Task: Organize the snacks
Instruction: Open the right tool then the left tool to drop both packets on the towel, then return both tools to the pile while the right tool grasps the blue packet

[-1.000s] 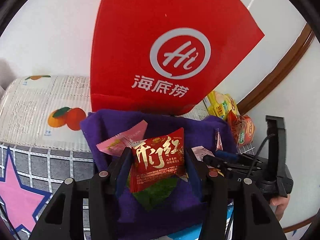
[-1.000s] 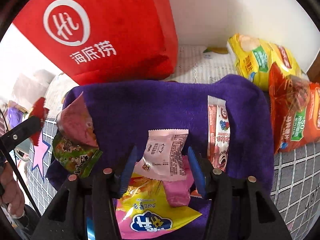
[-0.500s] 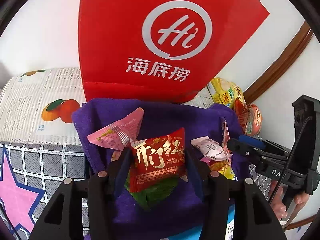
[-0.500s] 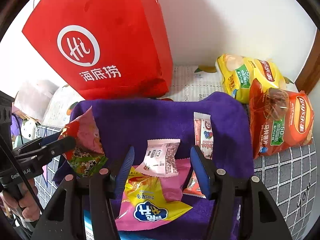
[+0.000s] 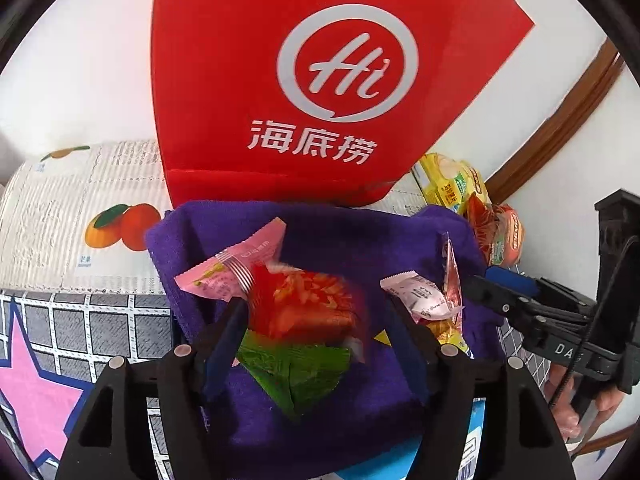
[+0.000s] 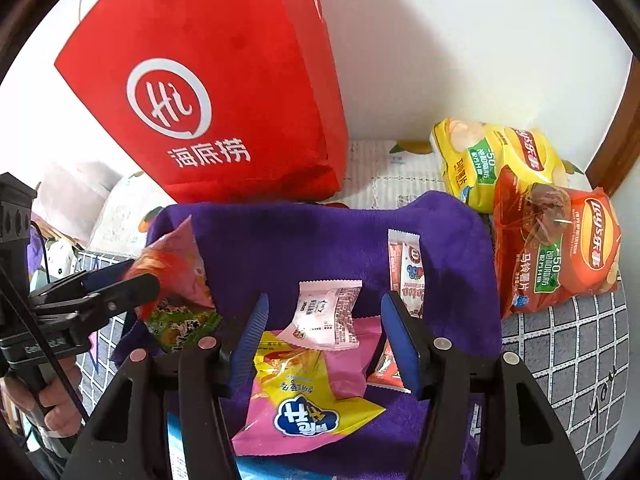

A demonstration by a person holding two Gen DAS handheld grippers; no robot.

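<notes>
A purple cloth-lined bin (image 5: 360, 232) (image 6: 320, 232) holds several small snack packets. My left gripper (image 5: 316, 320) is open; a red packet (image 5: 308, 304) sits blurred between its fingers, over a green packet (image 5: 296, 368) and beside a pink packet (image 5: 236, 268). In the right wrist view the left gripper (image 6: 132, 284) is at the bin's left side by the red packet (image 6: 172, 268). My right gripper (image 6: 324, 332) is open and empty above a pale pink packet (image 6: 324, 316) and a yellow-pink packet (image 6: 304, 404). A narrow red-white packet (image 6: 408, 272) stands at the right.
A tall red paper bag (image 5: 320, 80) (image 6: 224, 100) stands right behind the bin against the white wall. A yellow chip bag (image 6: 492, 160) and an orange-red chip bag (image 6: 556, 244) lie at the right. A checked cloth (image 6: 580, 352) covers the surface.
The left gripper has opened and the red packet has slipped from its grip, now blurred. Both grippers have drawn back slightly from the bin.
</notes>
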